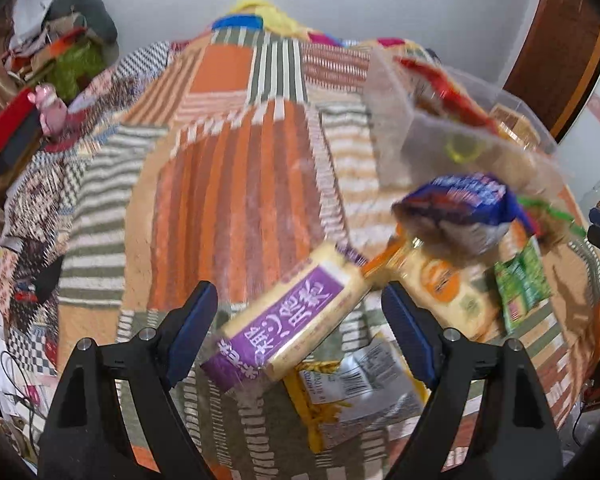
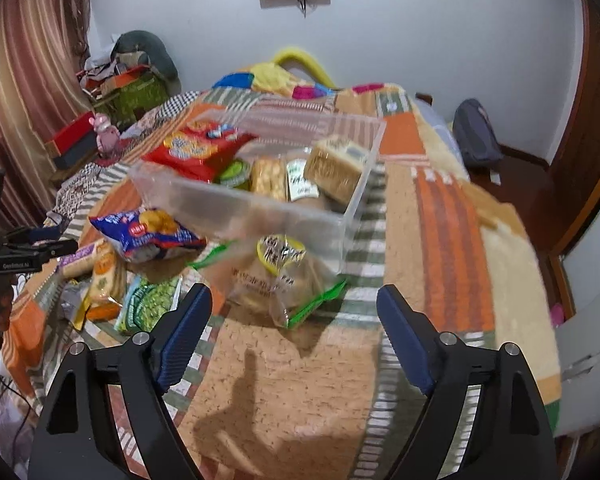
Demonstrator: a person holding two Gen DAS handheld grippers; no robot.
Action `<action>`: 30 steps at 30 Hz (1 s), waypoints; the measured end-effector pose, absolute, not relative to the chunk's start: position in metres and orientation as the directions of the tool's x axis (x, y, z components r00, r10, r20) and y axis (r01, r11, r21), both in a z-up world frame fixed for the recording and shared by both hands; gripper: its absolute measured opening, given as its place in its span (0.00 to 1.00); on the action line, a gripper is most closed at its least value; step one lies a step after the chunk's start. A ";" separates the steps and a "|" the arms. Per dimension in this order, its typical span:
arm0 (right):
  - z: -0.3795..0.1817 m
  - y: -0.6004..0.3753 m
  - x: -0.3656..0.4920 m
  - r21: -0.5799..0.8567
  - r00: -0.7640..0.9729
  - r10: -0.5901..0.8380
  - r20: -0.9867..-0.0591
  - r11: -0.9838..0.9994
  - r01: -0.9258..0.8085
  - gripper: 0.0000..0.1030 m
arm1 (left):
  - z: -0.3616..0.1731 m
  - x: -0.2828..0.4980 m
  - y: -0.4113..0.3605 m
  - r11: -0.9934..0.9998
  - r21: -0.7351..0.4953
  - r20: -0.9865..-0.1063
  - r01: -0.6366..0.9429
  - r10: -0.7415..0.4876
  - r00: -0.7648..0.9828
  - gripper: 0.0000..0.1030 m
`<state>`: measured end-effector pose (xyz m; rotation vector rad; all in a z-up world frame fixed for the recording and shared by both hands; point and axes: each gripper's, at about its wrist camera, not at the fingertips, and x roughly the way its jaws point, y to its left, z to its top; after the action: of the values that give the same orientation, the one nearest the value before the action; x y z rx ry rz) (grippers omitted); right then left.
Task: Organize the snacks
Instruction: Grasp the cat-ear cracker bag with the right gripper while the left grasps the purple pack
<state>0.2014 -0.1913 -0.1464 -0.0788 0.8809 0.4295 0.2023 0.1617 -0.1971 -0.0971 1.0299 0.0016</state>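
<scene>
L gripper (image 1: 300,332) spread wide, straddling purple-label pack (image 1: 296,324), not yet pinching, lined up for pick. R gripper (image 2: 294,332) spread, empty, facing clear bag (image 2: 278,276) beside clear bin (image 2: 260,204), part-filled w/ snacks

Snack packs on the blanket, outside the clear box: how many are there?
6, maybe more hidden: blue bag, clear bread bag, green pack, orange cracker pack, purple pack, yellow pack.
</scene>
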 end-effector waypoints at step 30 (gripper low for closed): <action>-0.171 -0.179 0.204 0.140 0.498 0.351 -0.793 0.901 -0.411 0.51 | -0.216 0.191 0.153 1.000 -0.019 -0.840 0.006 -0.019 0.541 0.43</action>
<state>0.2039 -0.1785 -0.1712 -0.0702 0.9425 0.4614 0.1913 0.1525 -0.2162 -0.0145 0.9985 -0.0148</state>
